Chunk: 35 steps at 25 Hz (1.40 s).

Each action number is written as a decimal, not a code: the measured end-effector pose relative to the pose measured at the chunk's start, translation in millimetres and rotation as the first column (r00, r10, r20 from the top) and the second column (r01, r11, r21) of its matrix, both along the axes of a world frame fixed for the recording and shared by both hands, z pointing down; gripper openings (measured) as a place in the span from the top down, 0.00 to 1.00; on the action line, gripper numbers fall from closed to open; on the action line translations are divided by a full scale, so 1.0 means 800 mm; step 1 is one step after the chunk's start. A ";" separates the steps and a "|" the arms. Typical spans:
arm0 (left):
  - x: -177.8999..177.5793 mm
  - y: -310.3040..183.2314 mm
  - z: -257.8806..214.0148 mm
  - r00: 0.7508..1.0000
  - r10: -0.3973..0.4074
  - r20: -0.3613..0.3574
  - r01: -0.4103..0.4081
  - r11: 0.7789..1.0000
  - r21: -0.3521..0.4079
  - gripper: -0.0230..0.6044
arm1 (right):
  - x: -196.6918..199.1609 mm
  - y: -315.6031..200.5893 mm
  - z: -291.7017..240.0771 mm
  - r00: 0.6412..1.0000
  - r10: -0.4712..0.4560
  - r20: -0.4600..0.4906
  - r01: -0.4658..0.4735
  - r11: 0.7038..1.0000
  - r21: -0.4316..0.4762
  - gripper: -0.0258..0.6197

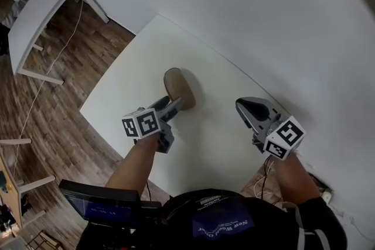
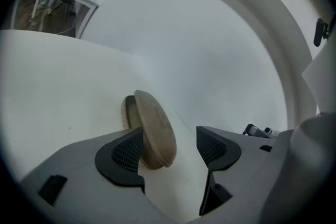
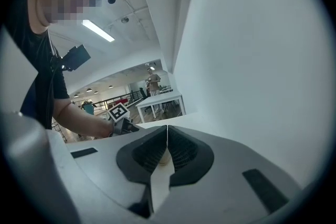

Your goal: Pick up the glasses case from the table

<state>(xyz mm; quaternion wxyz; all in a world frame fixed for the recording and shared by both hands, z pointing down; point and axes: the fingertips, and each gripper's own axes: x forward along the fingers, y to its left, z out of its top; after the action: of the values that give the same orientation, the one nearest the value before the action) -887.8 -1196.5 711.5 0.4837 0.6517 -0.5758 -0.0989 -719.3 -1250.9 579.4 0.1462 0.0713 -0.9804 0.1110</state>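
Two grippers are held out over a white table (image 1: 135,67), one in each of the person's hands, with bare forearms reaching forward from a dark shirt at the bottom of the head view. On the person's right, the right gripper (image 1: 245,108) hovers above the tabletop near the wall, well apart from the case; its own view shows the right gripper (image 3: 167,149) with its dark ribbed pads pressed together and nothing between them. On the left, the left gripper (image 1: 169,105) reaches to the near end of the glasses case (image 1: 180,88), a tan oval shell lying on the table about midway across. From the left gripper (image 2: 168,147) itself, the fingers stand wide apart, and the near end of the glasses case (image 2: 155,128) sits between them, close against the left pad, with a clear gap to the right pad. Past the case the tabletop meets a plain white wall (image 1: 263,9). Farther off to the left, a wooden floor (image 1: 70,67) carries a second white table (image 1: 41,3).
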 end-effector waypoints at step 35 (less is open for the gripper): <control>0.026 -0.012 -0.041 0.989 0.085 -0.119 -0.070 0.989 0.128 0.88 | 0.016 0.016 0.015 0.999 0.027 -0.044 -0.029 0.999 -0.035 0.96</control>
<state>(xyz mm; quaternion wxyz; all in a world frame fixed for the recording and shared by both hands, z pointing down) -867.0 -1206.3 679.0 0.4807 0.6950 -0.5115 -0.1558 -706.7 -1238.0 591.2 0.1669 0.0848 -0.9738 0.1290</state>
